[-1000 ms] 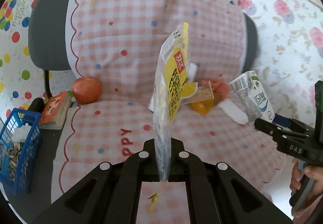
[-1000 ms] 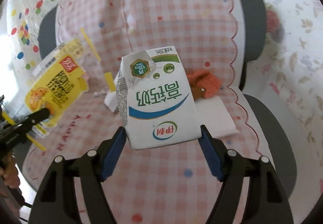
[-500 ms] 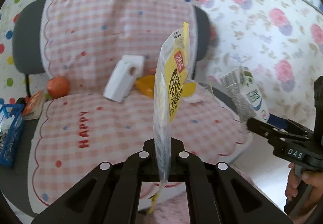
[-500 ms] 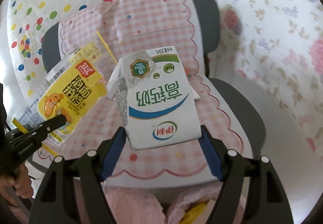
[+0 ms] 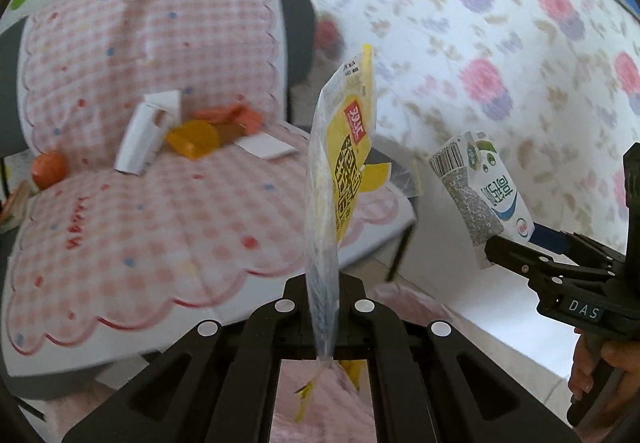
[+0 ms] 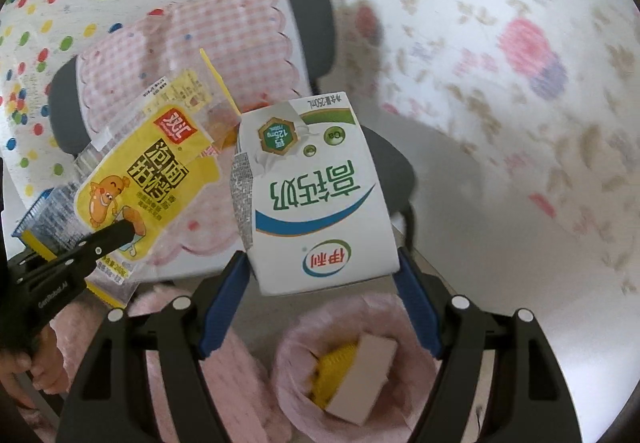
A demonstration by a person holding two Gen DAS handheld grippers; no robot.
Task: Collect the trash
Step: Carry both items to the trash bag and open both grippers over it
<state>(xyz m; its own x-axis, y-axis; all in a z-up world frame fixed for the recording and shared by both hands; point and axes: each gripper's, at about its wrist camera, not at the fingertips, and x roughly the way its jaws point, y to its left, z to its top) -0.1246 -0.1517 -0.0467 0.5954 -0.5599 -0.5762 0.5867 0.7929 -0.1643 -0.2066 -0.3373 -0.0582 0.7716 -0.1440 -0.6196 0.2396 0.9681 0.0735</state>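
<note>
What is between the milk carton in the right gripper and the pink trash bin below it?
Nothing. In the right wrist view, bare floor separates the milk carton from the pink bin.

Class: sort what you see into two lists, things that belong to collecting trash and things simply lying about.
Belongs to the job:
yellow snack wrapper
milk carton
pink-lined bin
left gripper
right gripper

Lying about:
orange fruit
blue basket

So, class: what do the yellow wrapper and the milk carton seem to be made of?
Yellow wrapper: likely thin glossy plastic film; its edges are see-through and it stands thin as a sheet edge-on in the left tool.
Milk carton: apparently coated paperboard; flat printed faces, sharp folded edges, slight sheen.
</note>
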